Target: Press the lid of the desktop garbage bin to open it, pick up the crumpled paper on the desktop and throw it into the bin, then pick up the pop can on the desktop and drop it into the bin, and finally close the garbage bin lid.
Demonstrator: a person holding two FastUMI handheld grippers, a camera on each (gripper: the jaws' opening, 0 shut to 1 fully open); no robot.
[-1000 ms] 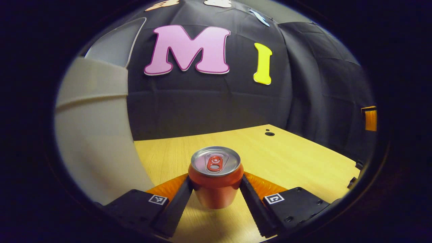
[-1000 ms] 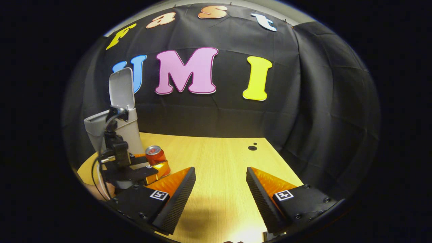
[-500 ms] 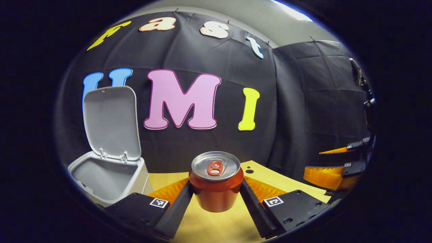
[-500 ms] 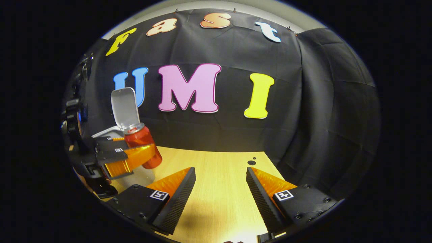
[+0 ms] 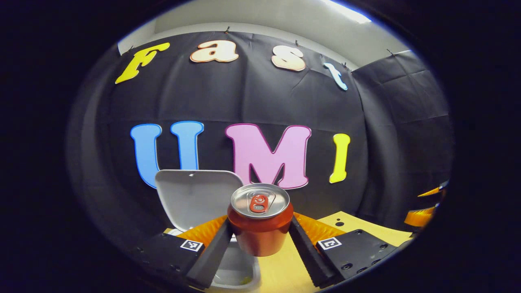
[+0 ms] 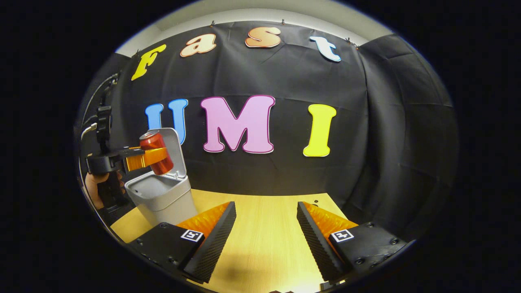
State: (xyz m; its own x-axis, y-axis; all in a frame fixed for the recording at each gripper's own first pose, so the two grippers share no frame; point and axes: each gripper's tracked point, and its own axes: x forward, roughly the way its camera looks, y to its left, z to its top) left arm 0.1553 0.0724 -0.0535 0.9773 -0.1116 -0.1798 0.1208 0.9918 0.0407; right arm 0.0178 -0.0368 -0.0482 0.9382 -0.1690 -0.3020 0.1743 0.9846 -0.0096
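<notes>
My left gripper [image 5: 260, 240] is shut on the red pop can [image 5: 260, 228], both fingers pressing its sides. The can stays upright, held in the air above the open mouth of the grey garbage bin [image 5: 238, 270]. The bin's lid [image 5: 195, 199] stands raised behind the can. In the right gripper view the same can [image 6: 156, 152] hangs just over the bin [image 6: 160, 199], carried by the left gripper [image 6: 142, 158] and a hand [image 6: 95, 189]. My right gripper [image 6: 264, 232] stands open above the table with nothing between its fingers. Something small and greenish lies inside the bin [image 5: 244, 280].
The wooden table [image 6: 264, 244] runs to the black cloth wall behind. A small dark hole [image 6: 315, 200] sits in the tabletop at the far right. The right gripper's fingers [image 5: 423, 211] show at the right edge of the left gripper view.
My left gripper has lifted the can off the table and carried it left, over the bin's open mouth. The right gripper has stayed open, tilting slightly upward.
</notes>
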